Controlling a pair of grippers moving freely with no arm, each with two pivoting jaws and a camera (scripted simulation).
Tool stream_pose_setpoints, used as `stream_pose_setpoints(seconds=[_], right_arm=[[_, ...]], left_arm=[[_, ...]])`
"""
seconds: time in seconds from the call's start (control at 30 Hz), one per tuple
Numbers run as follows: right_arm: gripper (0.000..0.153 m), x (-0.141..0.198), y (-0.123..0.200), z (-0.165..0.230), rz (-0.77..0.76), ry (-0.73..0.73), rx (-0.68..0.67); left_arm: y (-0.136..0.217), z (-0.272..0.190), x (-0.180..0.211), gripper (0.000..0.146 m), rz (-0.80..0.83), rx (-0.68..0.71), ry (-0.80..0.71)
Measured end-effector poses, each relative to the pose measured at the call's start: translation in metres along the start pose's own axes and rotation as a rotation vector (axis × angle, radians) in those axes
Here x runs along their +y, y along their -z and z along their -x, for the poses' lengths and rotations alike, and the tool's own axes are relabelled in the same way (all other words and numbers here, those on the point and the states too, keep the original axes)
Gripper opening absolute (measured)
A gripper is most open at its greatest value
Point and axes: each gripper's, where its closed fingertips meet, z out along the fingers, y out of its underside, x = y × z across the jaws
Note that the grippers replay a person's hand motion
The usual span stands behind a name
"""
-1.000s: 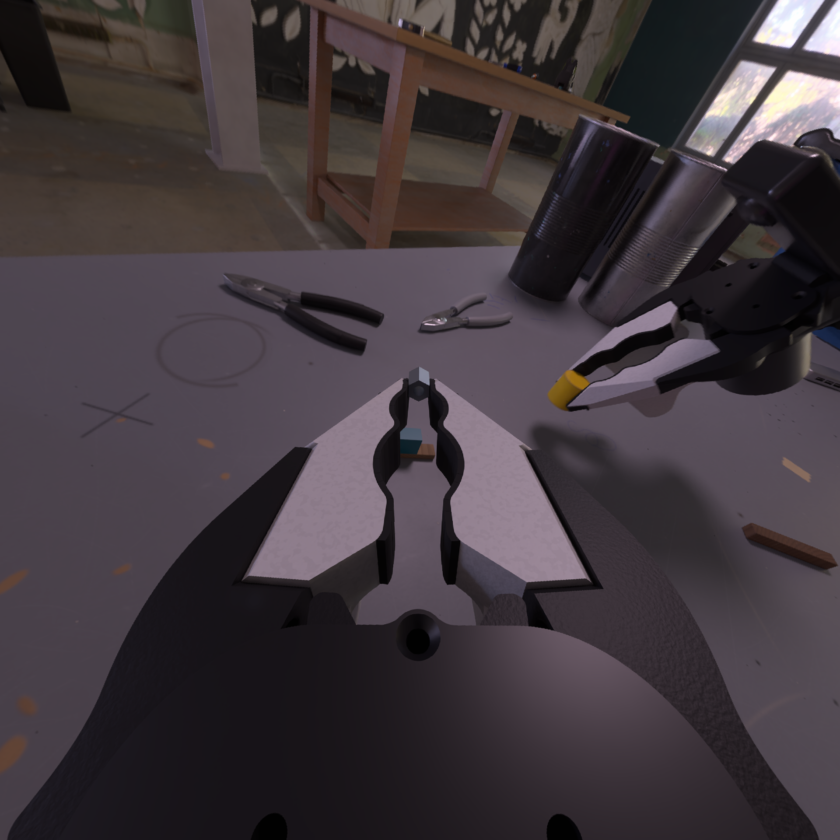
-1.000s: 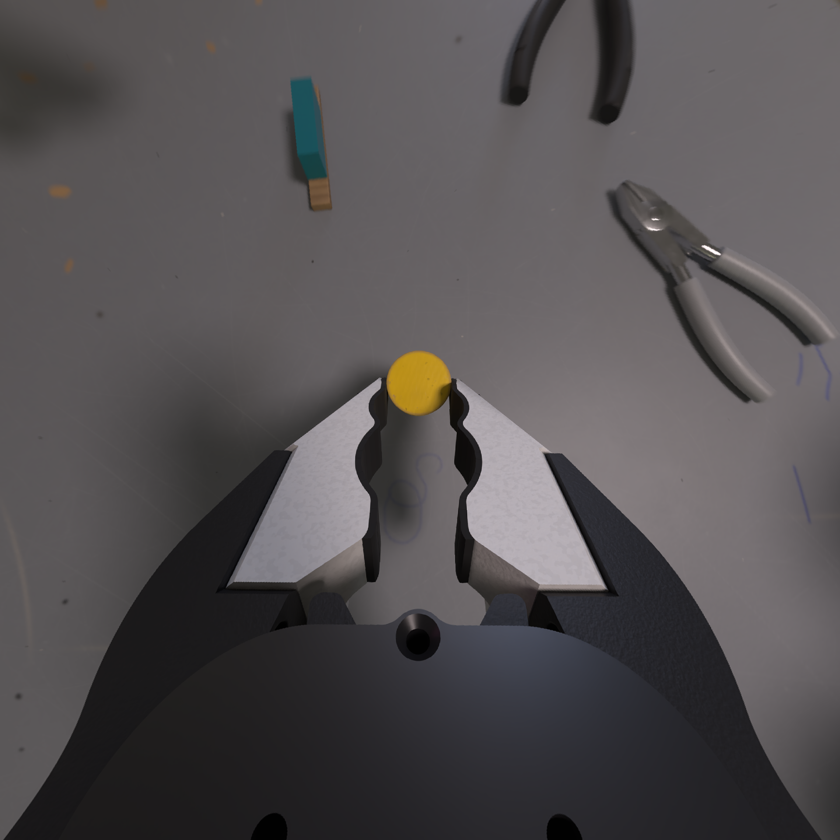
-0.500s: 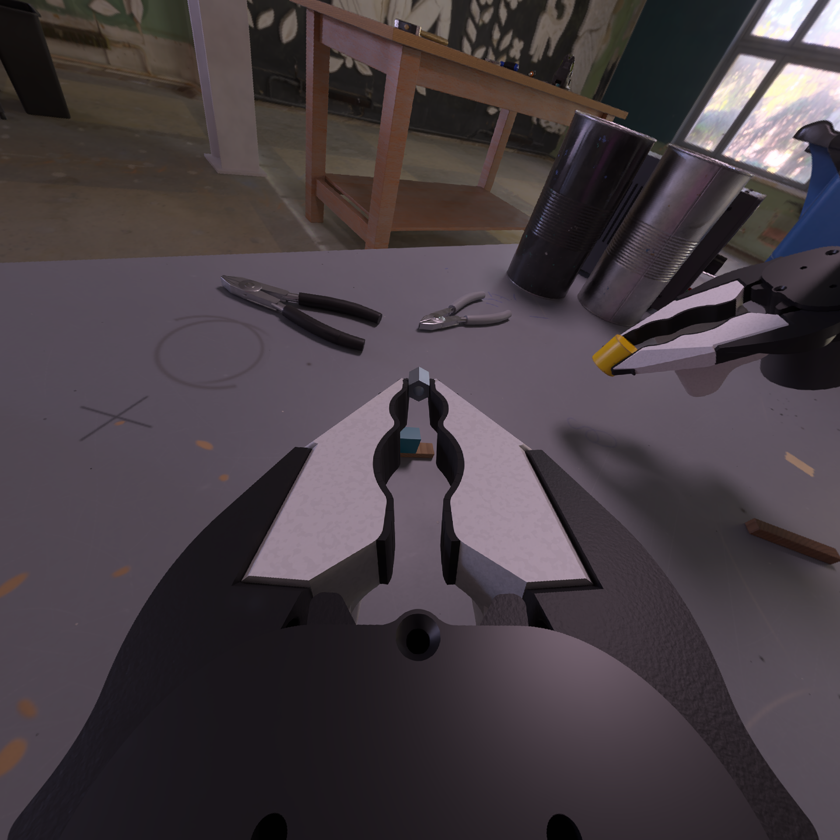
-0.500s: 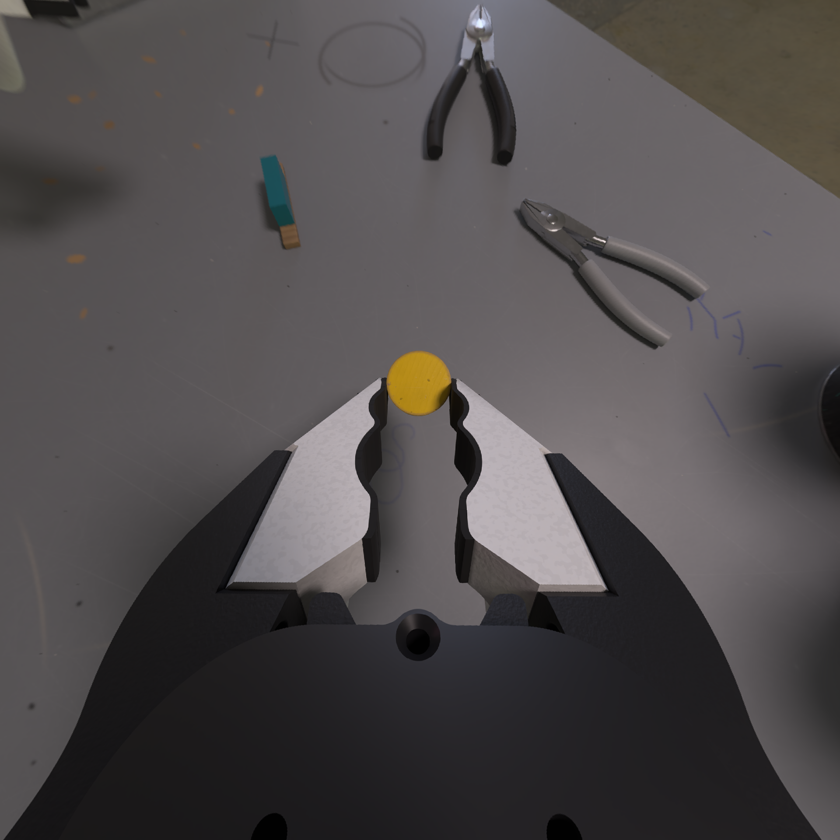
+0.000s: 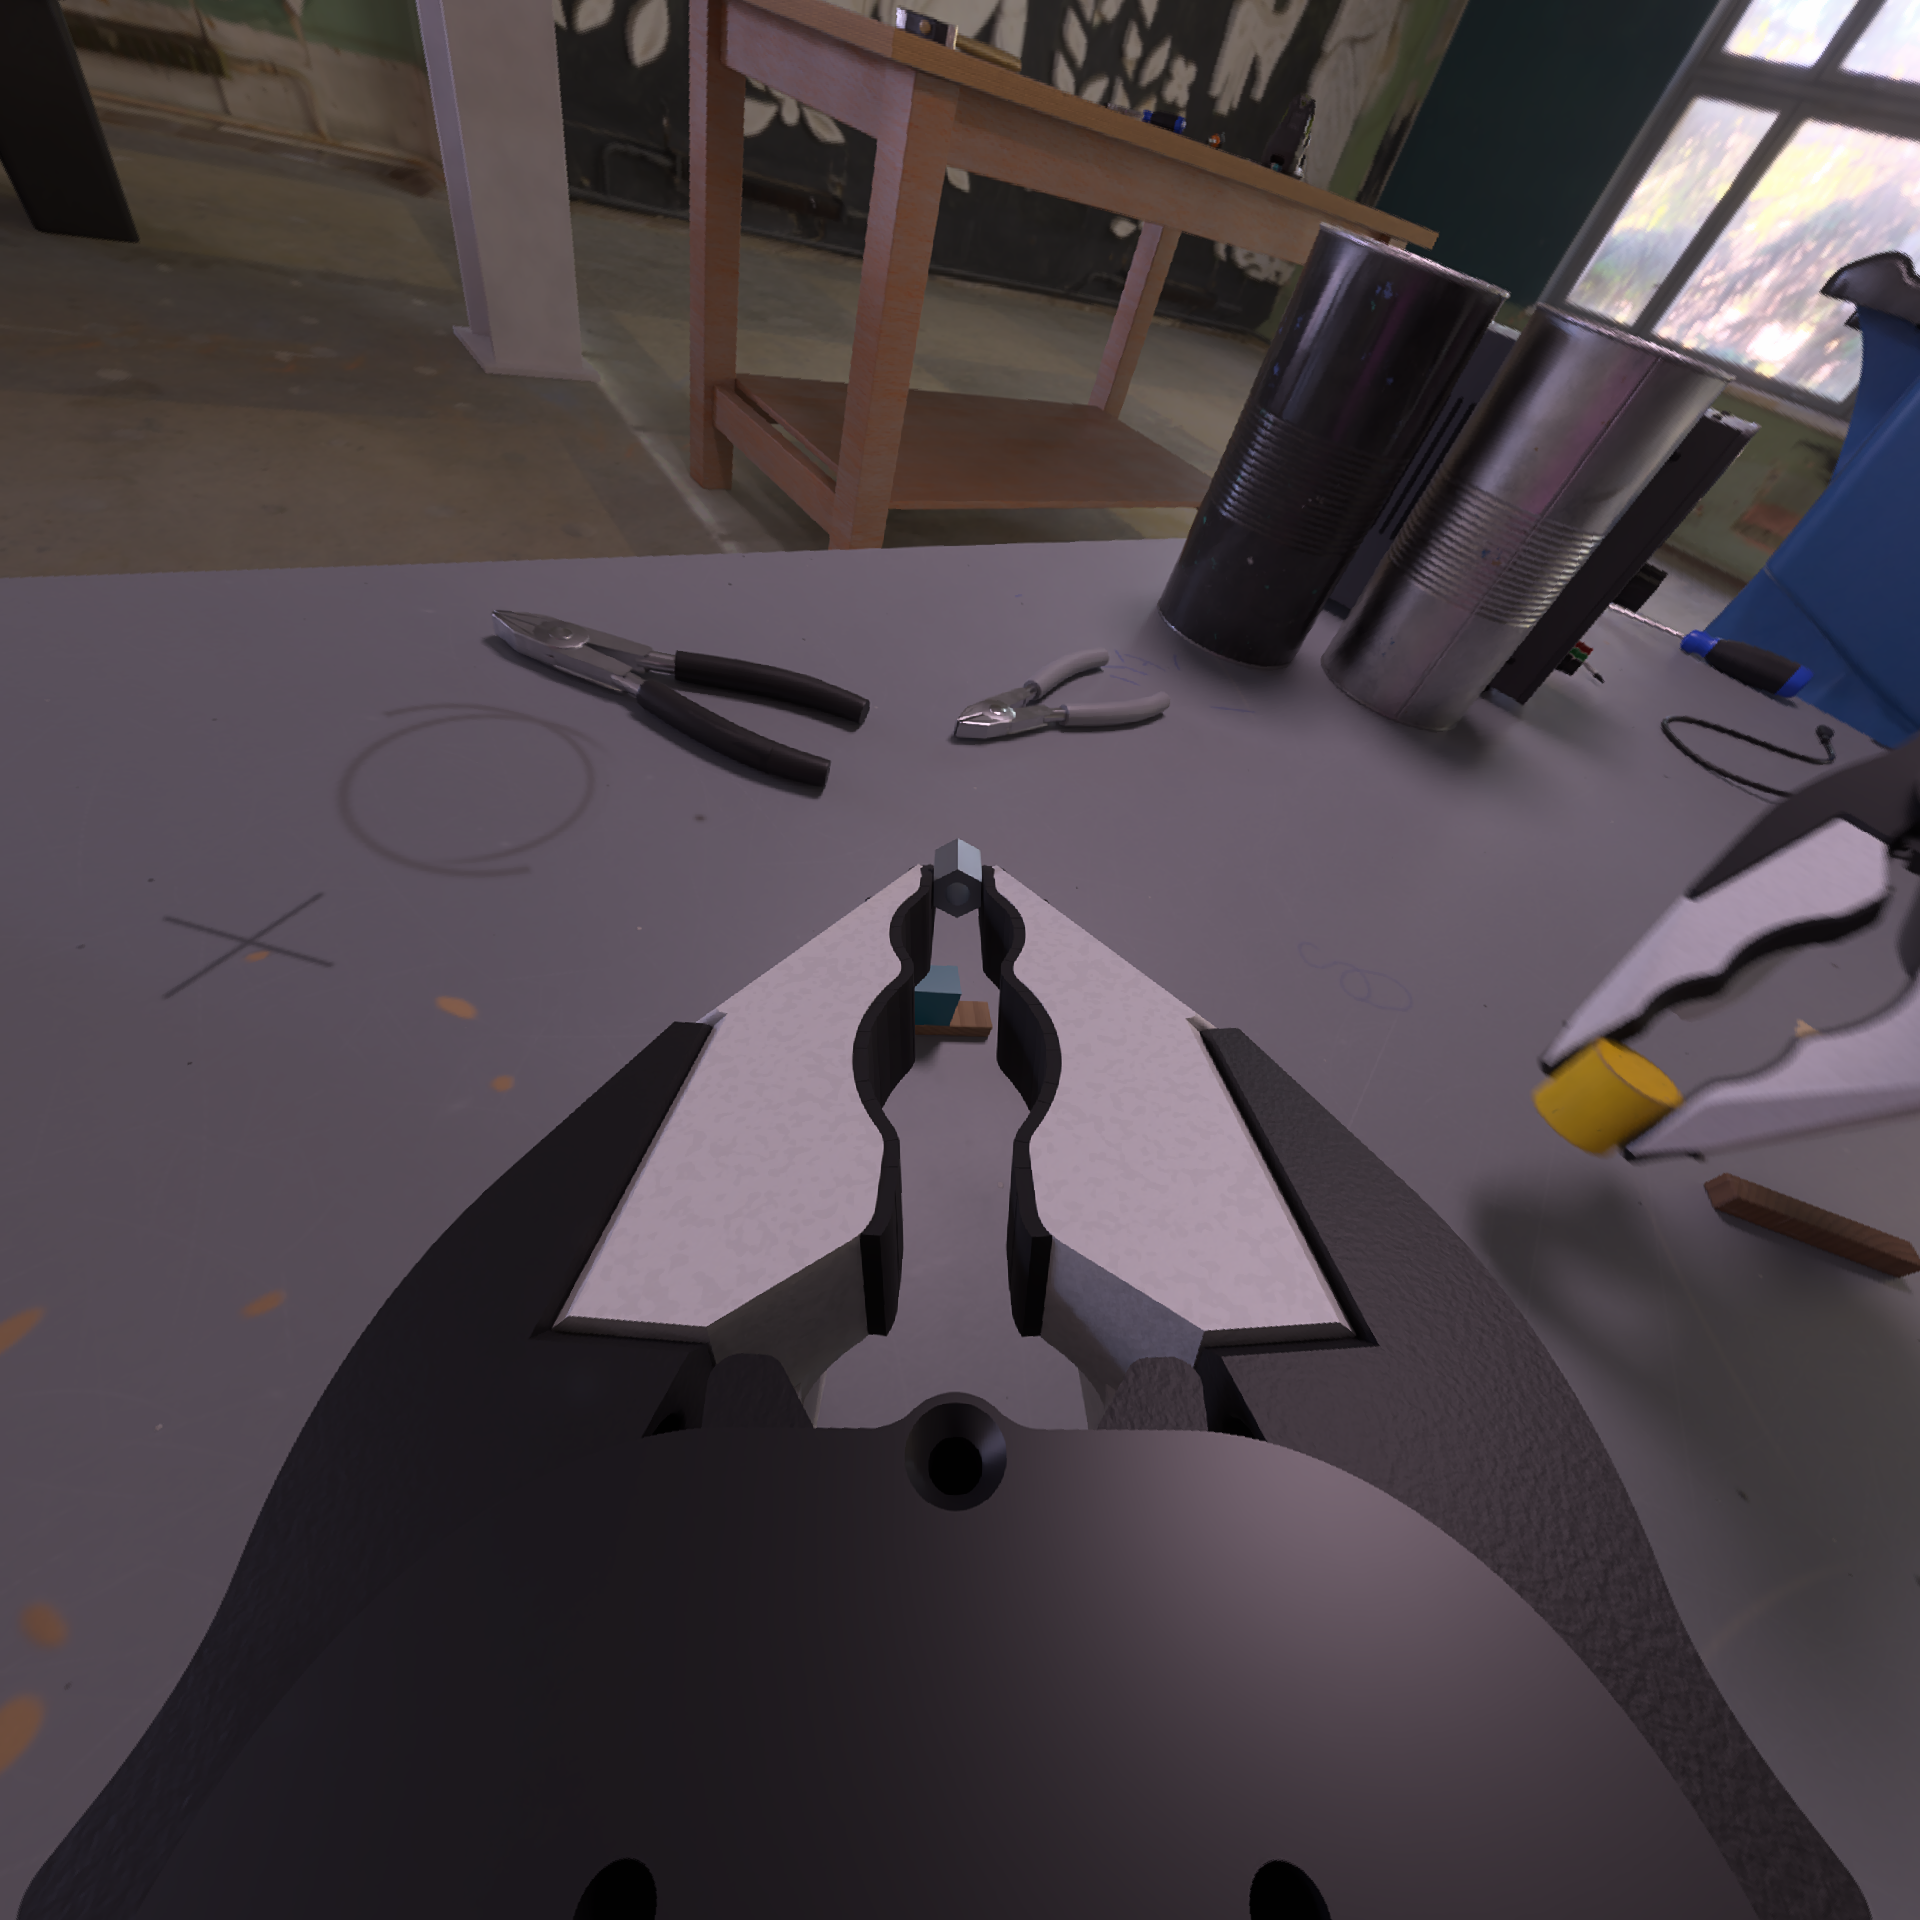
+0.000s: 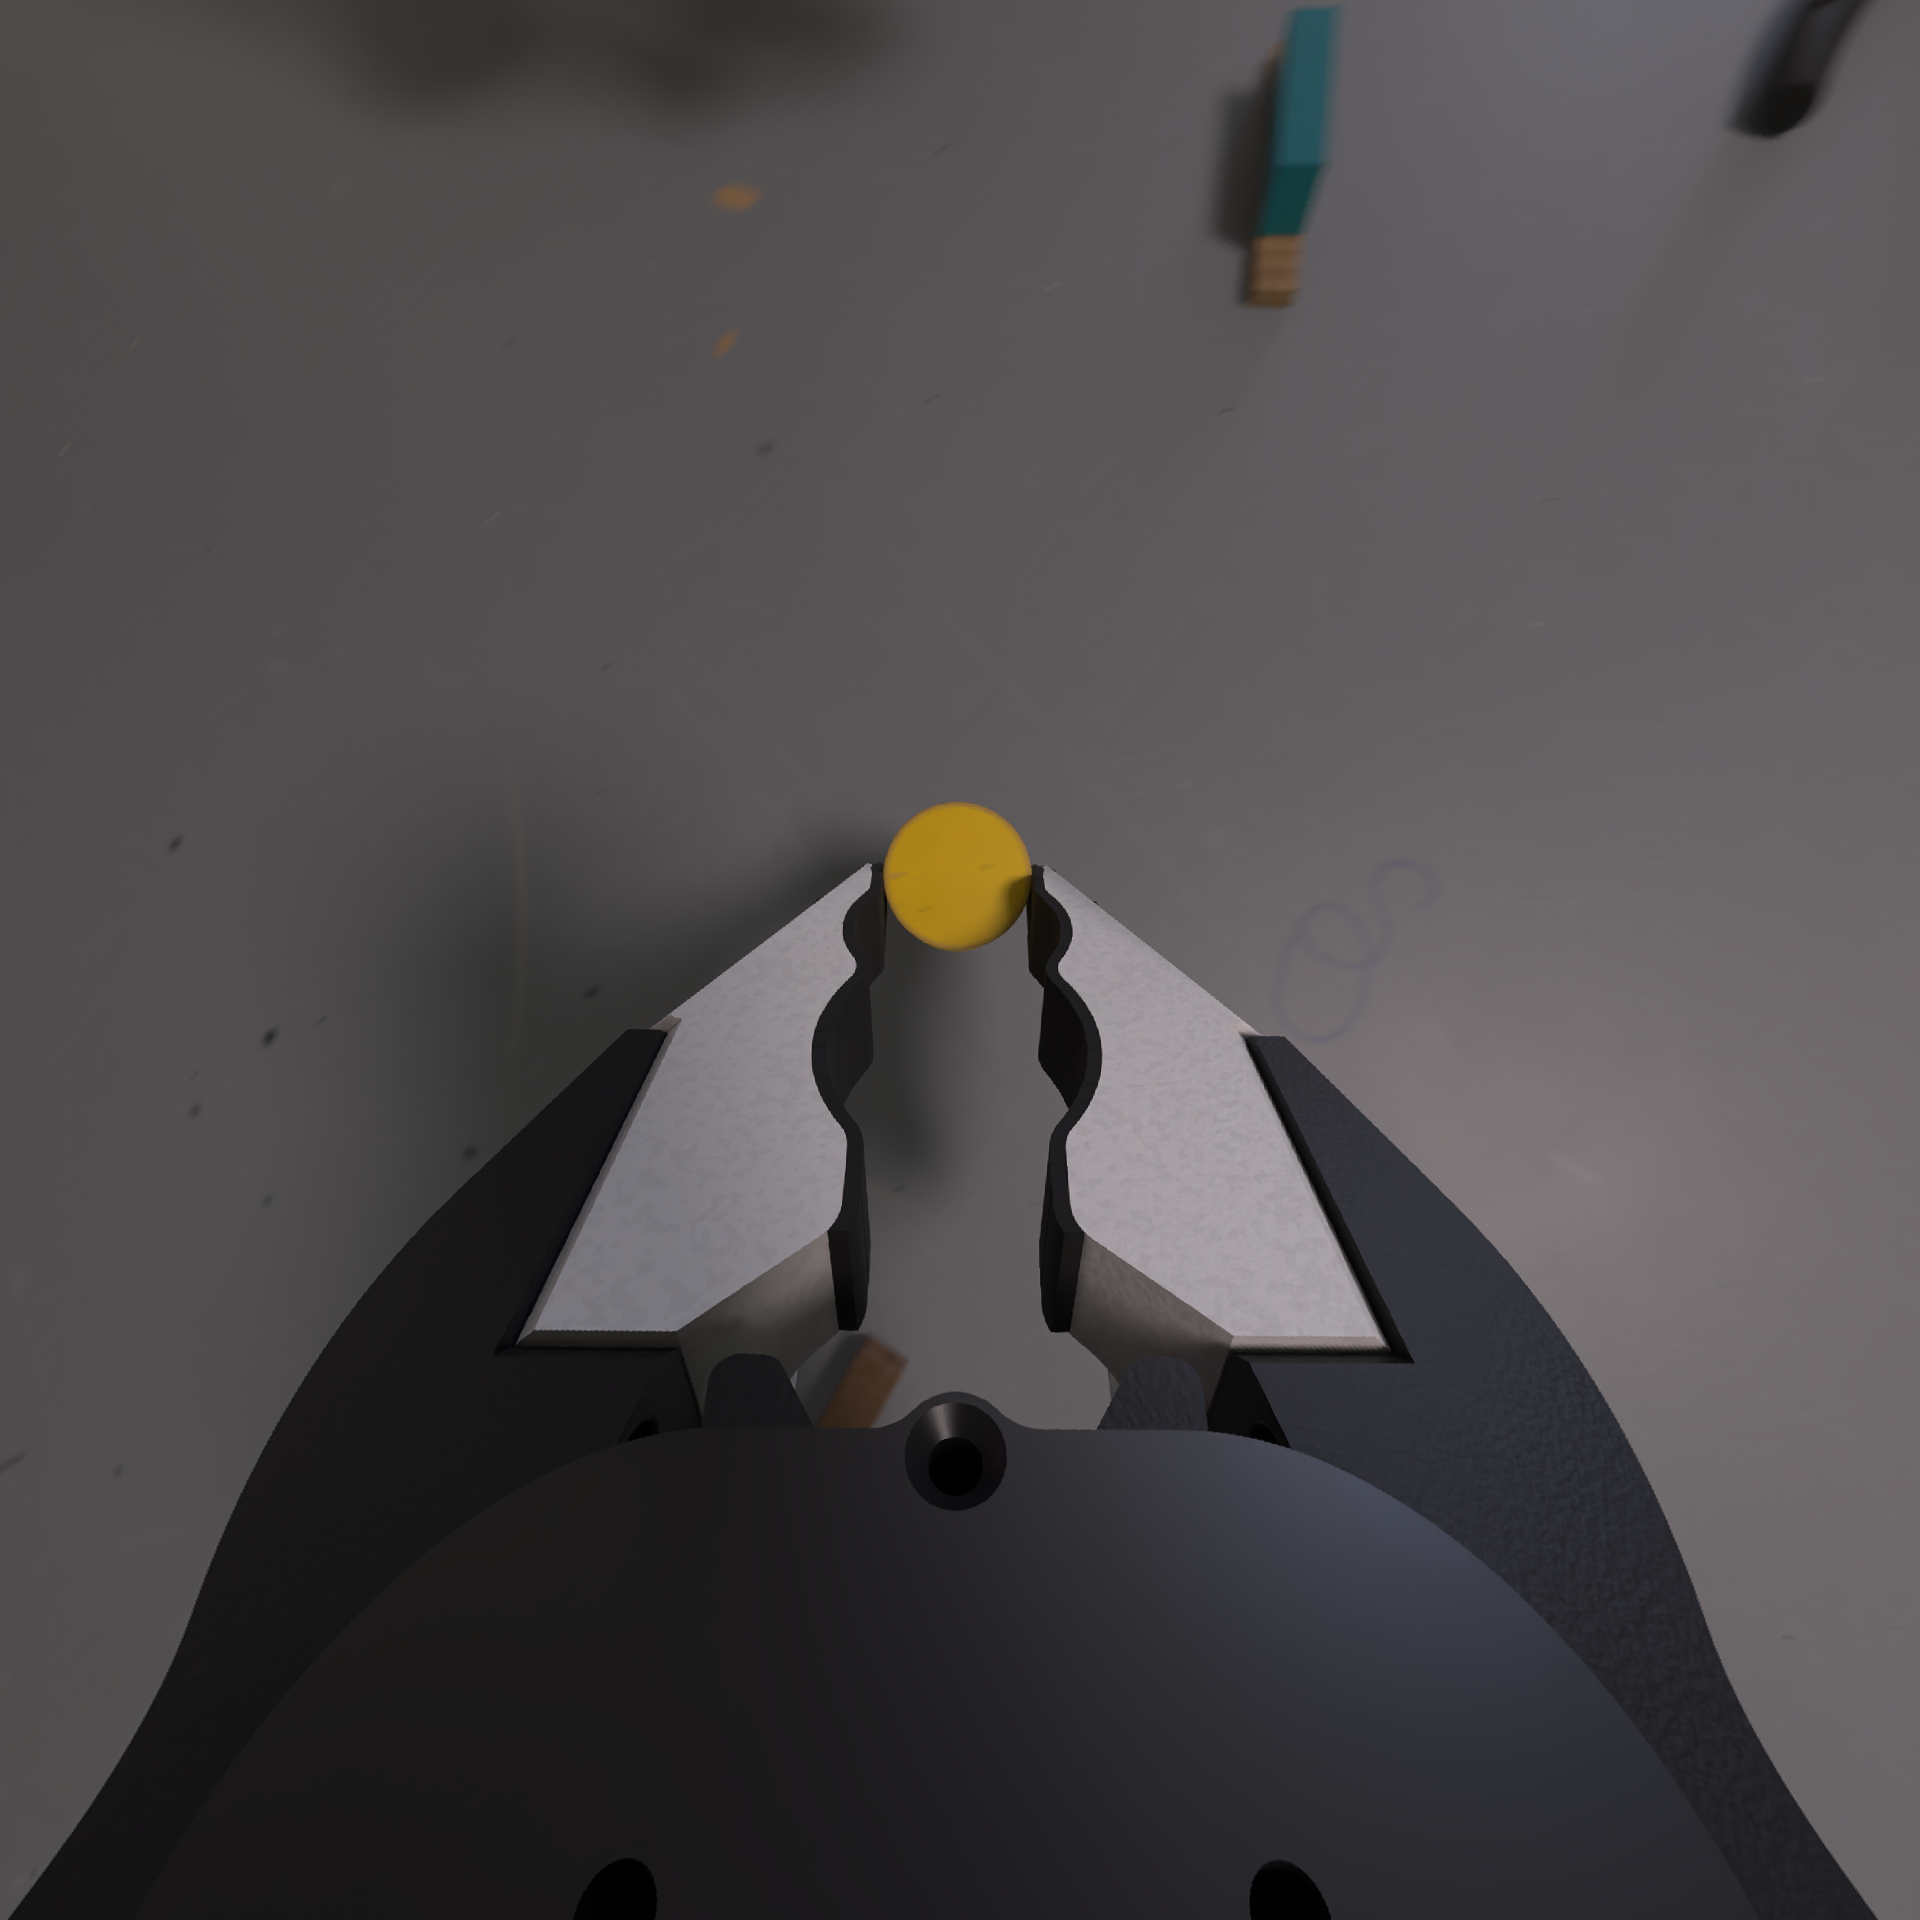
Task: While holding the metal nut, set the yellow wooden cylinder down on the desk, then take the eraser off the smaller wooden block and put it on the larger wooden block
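My left gripper [image 5: 958, 896] is shut on a small grey metal nut [image 5: 958, 860] and holds it above the grey desk [image 5: 312, 1091]. Seen between its fingers, a teal eraser [image 5: 935, 1006] lies on the smaller wooden block [image 5: 971, 1049]. My right gripper [image 6: 956, 902] is shut on the yellow wooden cylinder [image 6: 956, 889] and points down, close over the desk. It also shows at the right edge of the left wrist view [image 5: 1590, 1112], with the cylinder [image 5: 1605, 1093] above the larger dark wooden block [image 5: 1813, 1238]. The right wrist view shows the eraser [image 6: 1299, 125] on the smaller block [image 6: 1274, 272] at the top right.
Black-handled pliers [image 5: 675, 686] and grey-handled pliers [image 5: 1060, 709] lie at the back of the desk. Two tall metal cans [image 5: 1320, 457] stand at the back right, with a blue-handled tool [image 5: 1751, 662] and a black cable [image 5: 1745, 750] beside them. A wooden table [image 5: 935, 208] stands beyond the desk.
My right gripper has moved nearer and lower with the cylinder, tilting to point down at the desk near the larger block. My left gripper has stayed still with the nut.
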Motion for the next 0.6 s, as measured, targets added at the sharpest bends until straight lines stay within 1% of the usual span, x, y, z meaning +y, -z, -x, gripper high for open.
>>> stream_pose_setpoints(seconds=[0.1, 0.2, 0.3, 0.4, 0.5, 0.53, 0.6], right_arm=[[0.027, 0.013, -0.002, 0.025, 0.030, 0.039, -0.017], [0.027, 0.025, -0.011, 0.035, 0.071, 0.060, -0.006], [0.027, 0.034, -0.020, 0.032, 0.114, 0.080, 0.029], [0.027, 0.037, -0.025, 0.027, 0.126, 0.084, 0.051], [0.027, 0.034, -0.023, 0.017, 0.107, 0.064, 0.092], [0.031, 0.031, -0.021, 0.015, 0.094, 0.057, 0.093], [0.034, 0.023, -0.017, 0.012, 0.054, 0.046, 0.093]], left_arm=[[-0.002, -0.002, 0.003, 0.008, 0.011, 0.004, -0.010], [-0.003, -0.003, 0.005, 0.008, 0.024, -0.001, -0.021], [-0.002, -0.002, 0.003, 0.008, 0.011, -0.001, -0.013], [0.000, -0.001, 0.001, 0.008, 0.002, 0.000, -0.004], [0.000, -0.001, 0.001, 0.008, 0.001, 0.001, -0.002], [0.000, -0.001, 0.001, 0.008, 0.003, 0.001, -0.002], [-0.001, -0.001, 0.002, 0.008, 0.005, 0.003, -0.001]])
